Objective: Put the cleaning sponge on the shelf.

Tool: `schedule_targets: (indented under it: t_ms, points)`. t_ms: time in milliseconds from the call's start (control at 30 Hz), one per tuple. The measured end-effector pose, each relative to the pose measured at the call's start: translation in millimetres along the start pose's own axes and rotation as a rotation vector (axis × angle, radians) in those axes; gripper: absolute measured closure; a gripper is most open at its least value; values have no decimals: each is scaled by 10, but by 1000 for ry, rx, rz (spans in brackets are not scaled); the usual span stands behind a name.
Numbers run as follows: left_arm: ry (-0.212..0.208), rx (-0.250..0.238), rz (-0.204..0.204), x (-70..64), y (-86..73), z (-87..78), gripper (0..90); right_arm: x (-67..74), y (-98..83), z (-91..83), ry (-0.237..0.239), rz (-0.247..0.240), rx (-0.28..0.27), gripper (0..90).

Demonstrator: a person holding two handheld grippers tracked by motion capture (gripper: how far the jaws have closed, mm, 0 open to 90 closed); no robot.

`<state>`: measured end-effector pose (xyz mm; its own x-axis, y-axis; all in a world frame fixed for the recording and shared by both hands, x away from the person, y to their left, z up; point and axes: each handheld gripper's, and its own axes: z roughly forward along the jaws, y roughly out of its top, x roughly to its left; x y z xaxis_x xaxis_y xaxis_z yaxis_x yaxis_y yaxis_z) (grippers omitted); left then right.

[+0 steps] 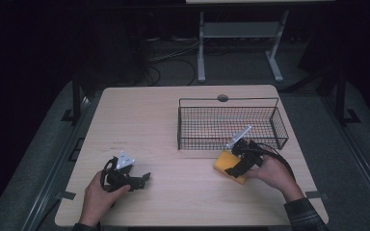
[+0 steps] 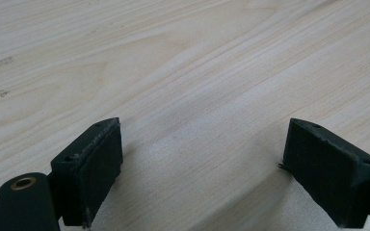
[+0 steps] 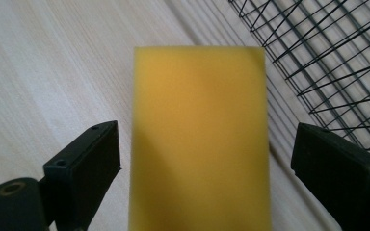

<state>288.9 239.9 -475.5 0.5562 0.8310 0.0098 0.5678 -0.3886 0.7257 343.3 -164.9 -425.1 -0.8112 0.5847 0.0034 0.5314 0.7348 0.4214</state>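
Note:
A yellow sponge [image 1: 225,162] lies flat on the wooden table [image 1: 173,139], just in front of the black wire basket [image 1: 231,122]. My right gripper [image 1: 232,166] hovers over the sponge with its jaws spread wide. In the right gripper view the sponge [image 3: 200,139] runs between the two fingers [image 3: 84,168] with a gap on each side, so neither pad presses on it. My left gripper [image 1: 144,179] rests near the table's front left, pointing right. It is open, with bare wood between its fingers [image 2: 91,166].
The basket's mesh [image 3: 327,62] rises at the upper right of the right gripper view, close beside the sponge. A round grommet [image 1: 222,97] sits at the table's far edge. A white frame leg [image 1: 201,48] stands on the dark floor behind.

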Motion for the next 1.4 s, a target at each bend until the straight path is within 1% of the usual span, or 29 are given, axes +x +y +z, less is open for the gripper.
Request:
schedule_targets:
  t_ms: [200,333,367,567,633,833,933,1300,1400]
  points:
    - [0,0,0,0,0,0,131,-9,-23,100,12,5,28,94]
    - [0,0,0,0,0,0,131,9,-17,152,19,-1,45,95]
    - [0,0,0,0,0,0,131,11,-15,164,13,-11,51,94]
    - [0,0,0,0,0,0,131,29,-14,205,15,-8,61,98]
    - [0,0,0,0,0,0,131,28,-16,212,16,-11,63,111]
    - [0,0,0,0,0,0,131,29,-16,204,14,-18,62,163]
    - [0,0,0,0,0,0,131,24,-20,191,12,-22,60,211]
    - [0,0,0,0,0,0,131,24,-26,163,13,-22,61,226]
    - [0,0,0,0,0,0,131,26,-22,135,15,-17,52,226]
